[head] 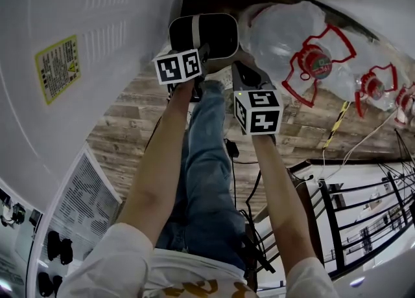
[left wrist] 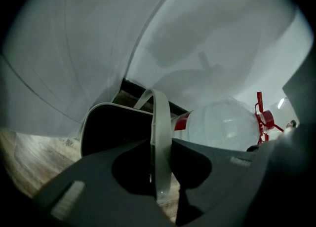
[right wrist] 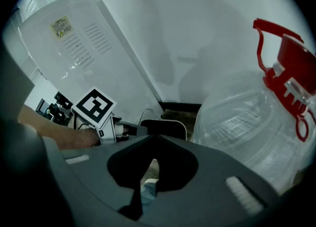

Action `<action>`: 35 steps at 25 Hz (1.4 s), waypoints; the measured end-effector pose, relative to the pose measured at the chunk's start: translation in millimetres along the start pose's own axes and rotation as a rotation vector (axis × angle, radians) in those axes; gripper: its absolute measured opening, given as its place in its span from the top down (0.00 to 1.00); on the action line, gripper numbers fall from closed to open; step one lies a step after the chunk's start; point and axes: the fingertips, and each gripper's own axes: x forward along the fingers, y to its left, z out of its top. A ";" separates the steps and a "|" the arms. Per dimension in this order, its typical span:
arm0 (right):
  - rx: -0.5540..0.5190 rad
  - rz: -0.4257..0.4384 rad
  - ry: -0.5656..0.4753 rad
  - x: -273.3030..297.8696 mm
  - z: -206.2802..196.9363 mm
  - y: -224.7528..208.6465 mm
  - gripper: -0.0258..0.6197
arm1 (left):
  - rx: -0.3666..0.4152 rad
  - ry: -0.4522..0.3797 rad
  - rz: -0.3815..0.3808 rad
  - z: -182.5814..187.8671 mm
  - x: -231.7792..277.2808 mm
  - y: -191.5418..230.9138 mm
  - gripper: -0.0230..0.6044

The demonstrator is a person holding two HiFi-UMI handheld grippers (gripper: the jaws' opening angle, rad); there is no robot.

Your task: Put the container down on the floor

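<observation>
While my left gripper [left wrist: 160, 168] has its jaws clamped on the pale handle band [left wrist: 159, 117] of the dark, white-rimmed container [left wrist: 111, 130], that container is down low over the plank floor [head: 126, 125] at the foot of the wall, between a white appliance [head: 78, 63] and 1 clear water jug [head: 285, 31] with a red cap. I can't tell whether its base touches the boards. My right gripper [right wrist: 150, 170] hovers just beside it, jaws drawn narrow with nothing between them.
</observation>
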 end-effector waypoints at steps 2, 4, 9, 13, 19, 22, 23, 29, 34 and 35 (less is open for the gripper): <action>-0.015 0.004 0.000 -1.1 -0.5 2.0 0.92 | 0.016 -0.005 0.040 -3.6 -2.6 4.7 0.87; -0.021 0.004 -0.002 -1.8 -0.5 2.2 0.92 | 0.032 -0.005 0.083 -4.9 -4.6 9.9 0.87; -0.012 0.001 -0.005 -2.7 1.9 -0.4 0.92 | 0.048 0.007 0.143 0.4 -7.6 18.3 0.88; -0.007 0.005 -0.004 -4.2 0.1 0.1 0.92 | 0.068 0.012 0.131 -0.3 -8.4 13.6 0.88; 0.000 -0.001 -0.003 -6.9 -2.7 -6.8 0.92 | 0.088 0.005 0.107 -1.5 -6.0 2.8 0.88; -0.003 0.000 -0.002 -8.2 -2.9 -9.0 0.92 | 0.087 0.000 0.112 -0.3 -4.9 3.6 0.88; -0.002 -0.002 -0.004 -8.8 -2.6 -10.2 0.92 | 0.092 0.004 0.118 -0.5 -4.2 4.6 0.88; 0.015 -0.005 -0.009 -8.8 -5.3 -12.2 0.92 | 0.120 0.054 0.172 -8.0 -2.5 15.7 0.88; 0.018 -0.005 0.002 -8.6 -13.2 -10.9 0.91 | 0.116 0.046 0.215 -5.2 -5.5 23.8 0.87; 0.021 -0.005 0.001 -8.4 -13.1 -10.7 0.92 | 0.113 0.044 0.232 -4.2 -7.0 27.4 0.87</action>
